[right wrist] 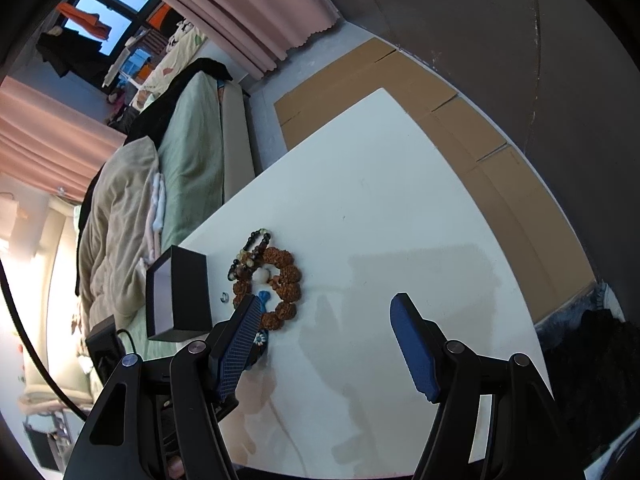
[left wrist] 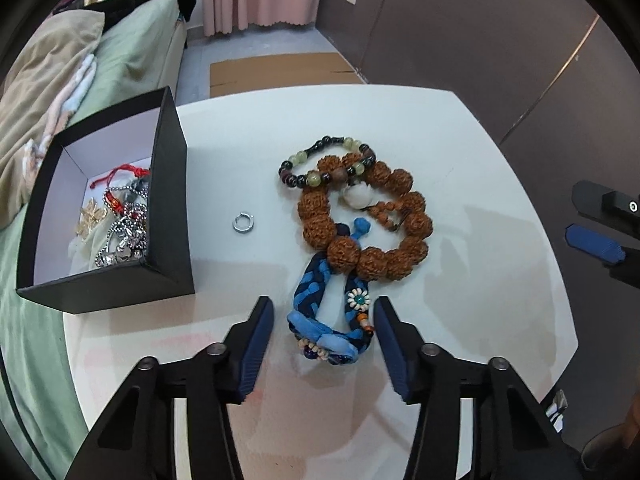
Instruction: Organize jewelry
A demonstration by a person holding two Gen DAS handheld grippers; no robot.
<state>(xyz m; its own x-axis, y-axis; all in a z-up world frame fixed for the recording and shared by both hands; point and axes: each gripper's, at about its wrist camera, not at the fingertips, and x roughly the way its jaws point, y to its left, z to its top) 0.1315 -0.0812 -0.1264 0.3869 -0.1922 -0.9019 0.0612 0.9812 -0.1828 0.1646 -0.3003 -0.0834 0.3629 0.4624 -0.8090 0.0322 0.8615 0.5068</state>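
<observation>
A blue braided bracelet [left wrist: 316, 292] with a small bead flower lies on the white table [left wrist: 500, 280]. My left gripper [left wrist: 322, 302] straddles it, open, with a gap between each pad and the bracelet. Behind it lie a brown knobbly bead bracelet [left wrist: 368, 220] and a black-and-green bead bracelet [left wrist: 320, 164], overlapping. A silver ring [left wrist: 243, 223] lies alone to the left. A black box [left wrist: 168, 200] at the left holds several chains and a red cord. My right gripper [right wrist: 325, 299] hovers open over bare table, nothing between its fingers; the bracelets [right wrist: 286, 280] lie to its left.
A bed with green sheet and beige blanket [left wrist: 60, 92] runs along the table's left side. Flattened cardboard [right wrist: 460, 120] lies on the floor beyond the table. A dark wall stands behind. The box [right wrist: 188, 288] sits at the table's left edge.
</observation>
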